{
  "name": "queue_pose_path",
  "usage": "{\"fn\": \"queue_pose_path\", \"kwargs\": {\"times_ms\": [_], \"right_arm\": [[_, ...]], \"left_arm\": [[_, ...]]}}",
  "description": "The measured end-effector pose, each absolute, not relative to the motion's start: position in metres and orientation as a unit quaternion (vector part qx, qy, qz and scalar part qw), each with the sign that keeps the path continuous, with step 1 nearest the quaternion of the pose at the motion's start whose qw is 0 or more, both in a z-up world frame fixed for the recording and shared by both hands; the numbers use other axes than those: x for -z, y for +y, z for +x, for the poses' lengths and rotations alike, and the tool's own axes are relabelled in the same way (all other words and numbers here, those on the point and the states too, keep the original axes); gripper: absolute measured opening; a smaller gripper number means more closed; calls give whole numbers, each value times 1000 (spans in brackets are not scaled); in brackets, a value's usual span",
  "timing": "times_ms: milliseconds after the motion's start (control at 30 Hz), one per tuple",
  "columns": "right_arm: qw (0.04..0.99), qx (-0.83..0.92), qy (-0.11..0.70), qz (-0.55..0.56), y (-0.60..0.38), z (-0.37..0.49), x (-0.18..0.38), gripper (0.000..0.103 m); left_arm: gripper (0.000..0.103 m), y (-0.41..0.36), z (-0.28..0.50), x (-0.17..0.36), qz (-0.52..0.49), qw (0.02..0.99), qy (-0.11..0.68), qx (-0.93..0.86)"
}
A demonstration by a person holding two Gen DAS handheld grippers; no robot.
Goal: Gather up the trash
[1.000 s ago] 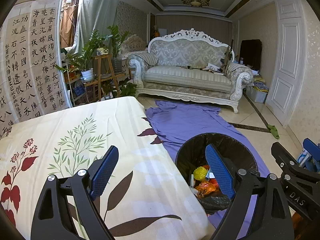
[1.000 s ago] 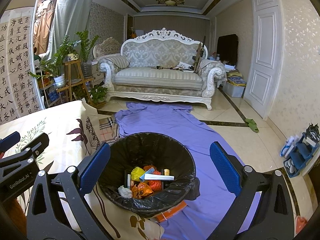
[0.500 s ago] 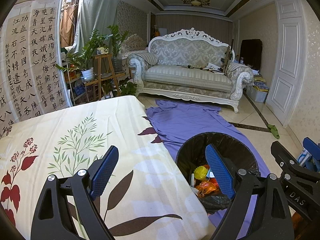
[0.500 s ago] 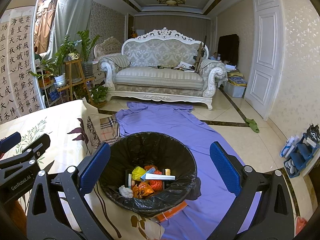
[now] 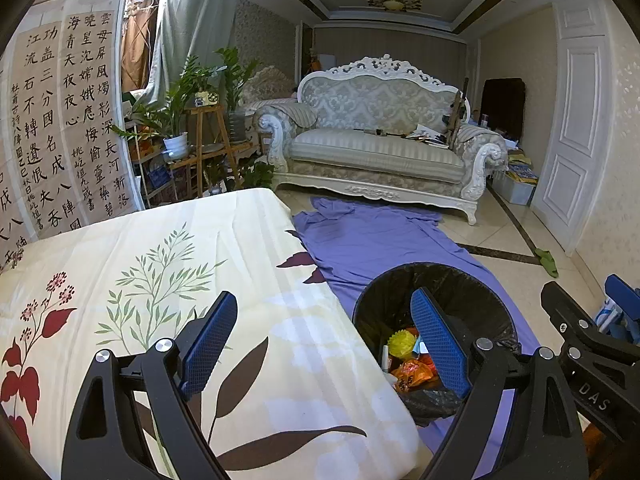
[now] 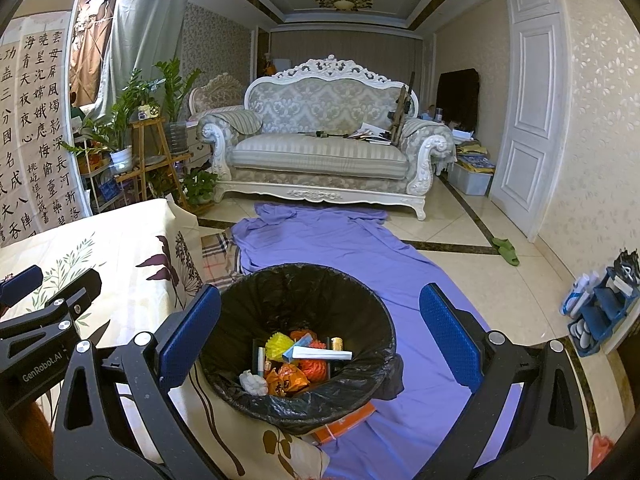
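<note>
A black-lined trash bin (image 6: pixel 296 292) stands on the floor beside the table and holds several pieces of trash (image 6: pixel 298 362): a yellow ball, orange wrappers, a white box, a crumpled tissue. My right gripper (image 6: pixel 318 320) is open and empty above the bin. My left gripper (image 5: pixel 320 328) is open and empty over the table's right edge, with the bin (image 5: pixel 448 284) behind its right finger. No trash shows on the floral tablecloth (image 5: pixel 160 264).
A purple cloth (image 6: pixel 340 240) lies on the tiled floor toward a white sofa (image 6: pixel 320 148). Plant stands (image 5: pixel 200 140) are at the back left. A white door (image 6: pixel 532 120) and a shoe rack (image 6: pixel 604 312) are at the right. An orange item (image 6: pixel 344 420) lies under the bin.
</note>
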State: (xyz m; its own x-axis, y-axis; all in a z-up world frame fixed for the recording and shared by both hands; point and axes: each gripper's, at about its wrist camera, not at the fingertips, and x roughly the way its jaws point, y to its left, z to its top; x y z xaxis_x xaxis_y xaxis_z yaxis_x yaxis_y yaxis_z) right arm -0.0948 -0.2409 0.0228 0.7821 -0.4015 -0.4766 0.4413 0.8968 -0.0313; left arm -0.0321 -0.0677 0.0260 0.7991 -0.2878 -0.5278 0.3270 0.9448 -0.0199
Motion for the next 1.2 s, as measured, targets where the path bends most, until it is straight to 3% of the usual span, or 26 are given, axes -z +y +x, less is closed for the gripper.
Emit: {"fn": "queue_pose_path", "kwargs": {"times_ms": [1200], "right_arm": [[943, 223, 243, 41, -239, -94, -23, 97]], "left_arm": [[86, -74, -32, -32, 32, 954, 257, 150]]}}
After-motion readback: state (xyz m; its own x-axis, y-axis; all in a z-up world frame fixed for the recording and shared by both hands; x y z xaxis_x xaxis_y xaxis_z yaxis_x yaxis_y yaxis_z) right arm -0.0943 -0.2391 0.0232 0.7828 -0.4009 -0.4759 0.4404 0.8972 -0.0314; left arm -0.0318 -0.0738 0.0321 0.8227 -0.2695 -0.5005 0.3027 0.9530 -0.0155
